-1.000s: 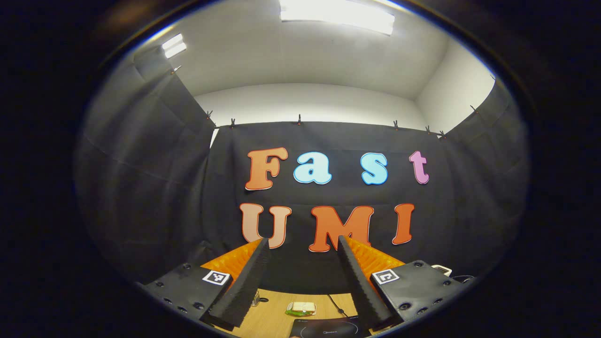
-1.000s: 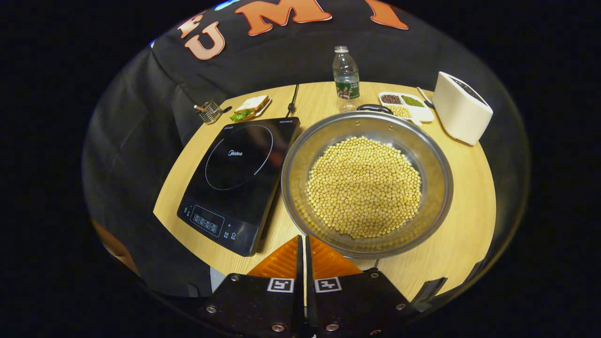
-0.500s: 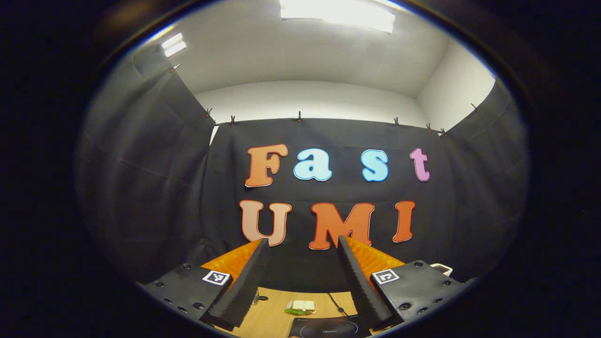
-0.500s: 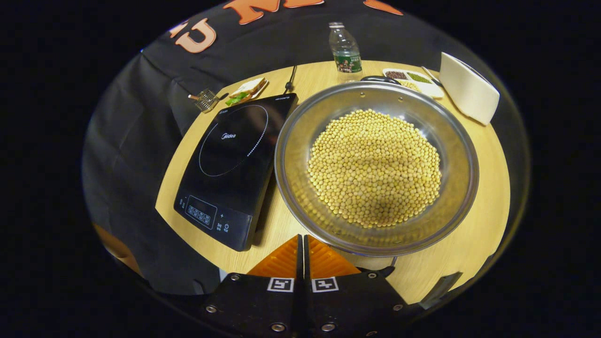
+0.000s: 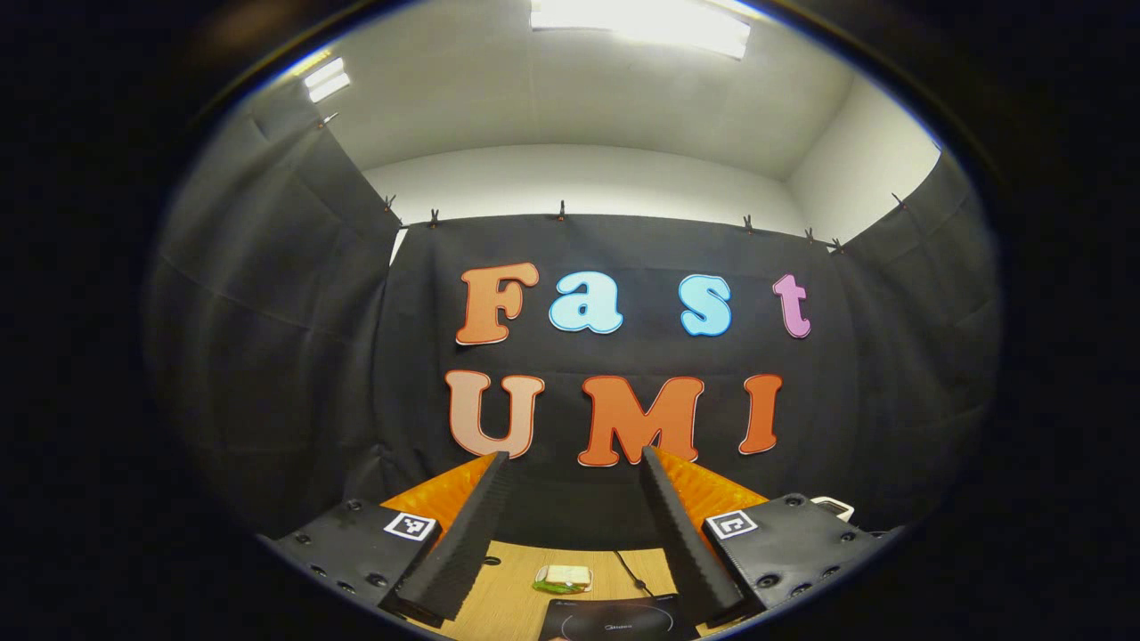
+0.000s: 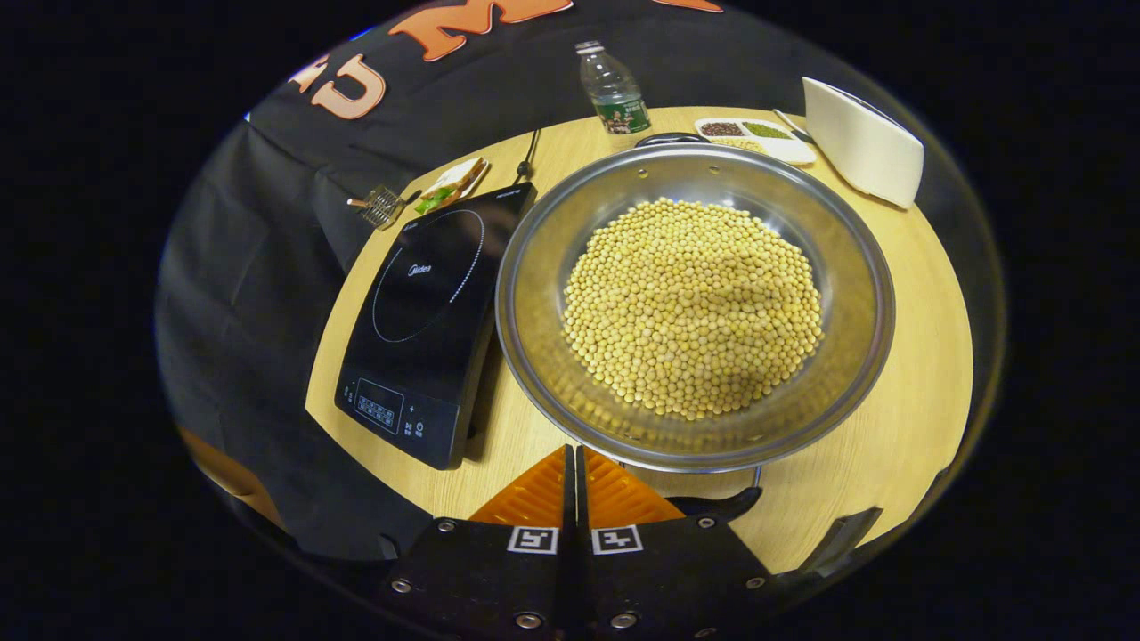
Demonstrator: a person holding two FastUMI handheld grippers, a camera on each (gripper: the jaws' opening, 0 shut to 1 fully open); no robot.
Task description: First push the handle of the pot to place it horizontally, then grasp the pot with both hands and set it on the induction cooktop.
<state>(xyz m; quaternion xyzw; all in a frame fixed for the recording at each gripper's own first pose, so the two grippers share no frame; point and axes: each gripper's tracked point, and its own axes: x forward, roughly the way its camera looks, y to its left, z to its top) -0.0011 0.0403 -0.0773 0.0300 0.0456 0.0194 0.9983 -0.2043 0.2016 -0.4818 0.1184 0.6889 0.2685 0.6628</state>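
Looking forward along its own spread fingers, the left gripper [image 5: 570,525] faces the booth's black cloth wall, with nothing between the two dark ribbed pads. Below them the left gripper view catches a strip of the wooden table [image 5: 508,596], a sandwich [image 5: 563,579] on it, a black cable [image 5: 628,570] and the far edge of the induction cooktop [image 5: 614,623]. In the right gripper view, the right gripper [image 6: 573,463] has its fingers pressed together, tips pointing at the near rim of the pot [image 6: 855,294], a wide steel pan full of soybeans [image 6: 695,303] standing on the table [image 6: 917,356] just right of the induction cooktop [image 6: 419,303]. One black pot handle [image 6: 712,506] shows just beside the fingertips at the near rim; another handle [image 6: 670,138] sits at the far rim. Behind the pot stand a water bottle [image 6: 611,89], a divided dish of grains [image 6: 757,138] and a white toaster [image 6: 859,138]; the sandwich [image 6: 450,182] and a small wire holder [image 6: 381,206] lie beyond the cooktop.
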